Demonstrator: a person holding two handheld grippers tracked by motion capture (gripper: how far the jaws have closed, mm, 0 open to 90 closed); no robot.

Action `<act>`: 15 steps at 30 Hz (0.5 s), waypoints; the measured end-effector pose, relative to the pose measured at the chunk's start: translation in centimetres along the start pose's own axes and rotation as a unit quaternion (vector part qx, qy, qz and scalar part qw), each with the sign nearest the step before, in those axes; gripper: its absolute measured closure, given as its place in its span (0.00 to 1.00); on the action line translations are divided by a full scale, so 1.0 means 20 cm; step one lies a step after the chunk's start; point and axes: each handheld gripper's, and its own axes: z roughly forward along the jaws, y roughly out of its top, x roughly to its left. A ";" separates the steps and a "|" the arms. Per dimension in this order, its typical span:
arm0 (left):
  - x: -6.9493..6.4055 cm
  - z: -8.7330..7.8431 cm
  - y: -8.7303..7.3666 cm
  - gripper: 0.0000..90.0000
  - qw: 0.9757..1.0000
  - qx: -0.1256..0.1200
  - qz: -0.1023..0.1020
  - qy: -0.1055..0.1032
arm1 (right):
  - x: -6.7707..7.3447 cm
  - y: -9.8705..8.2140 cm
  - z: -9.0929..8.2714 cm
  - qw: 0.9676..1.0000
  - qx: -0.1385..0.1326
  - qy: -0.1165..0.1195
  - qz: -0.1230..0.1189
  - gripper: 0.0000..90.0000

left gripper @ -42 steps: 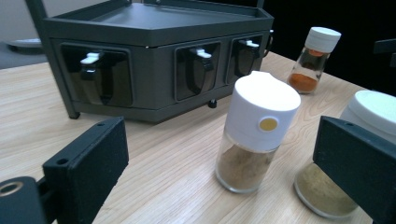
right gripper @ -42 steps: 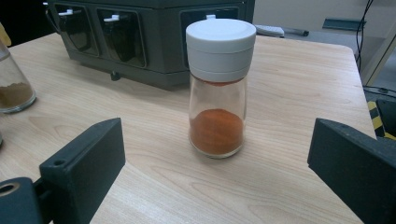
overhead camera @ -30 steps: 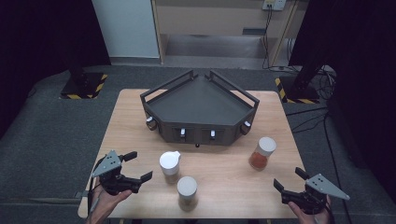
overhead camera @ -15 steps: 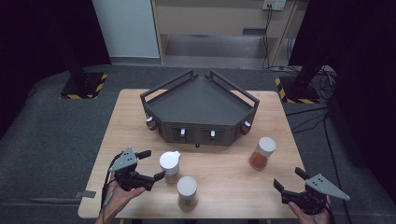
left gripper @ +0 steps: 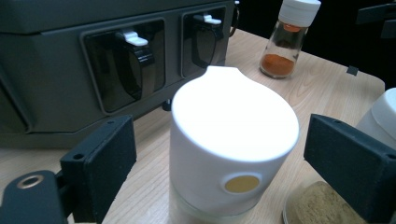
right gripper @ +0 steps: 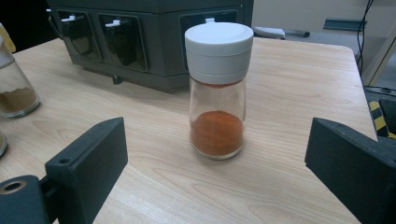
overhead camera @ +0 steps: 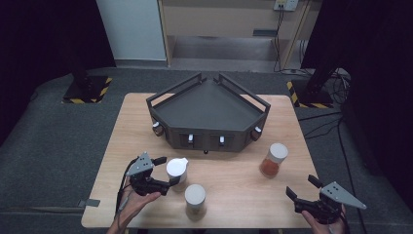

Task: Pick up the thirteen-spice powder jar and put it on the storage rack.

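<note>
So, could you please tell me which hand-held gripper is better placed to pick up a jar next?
The left hand-held gripper: its jaws, just closing, already flank the white-capped jar without touching. The right hand-held gripper faces the orange spice jar from farther back.

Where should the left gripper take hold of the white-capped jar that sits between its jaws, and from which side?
Grip the white cap of the jar across its smooth side walls, coming in level from the person's side as the left gripper does. The cap is the widest part, upright, and its pointed spout faces away, so the sides are free.
</note>
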 end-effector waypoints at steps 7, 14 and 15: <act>-0.01 0.04 -0.01 0.18 1.000 -0.001 0.008 0.002 | 0.00 0.00 0.00 1.000 -0.001 0.000 0.000 0.07; 0.00 0.06 -0.04 0.31 1.000 -0.012 0.026 -0.006 | 0.00 0.00 0.00 1.000 -0.002 0.001 0.001 0.07; 0.00 0.06 -0.05 0.32 0.999 -0.015 0.028 -0.006 | 0.00 0.00 0.00 1.000 -0.002 0.001 0.001 0.07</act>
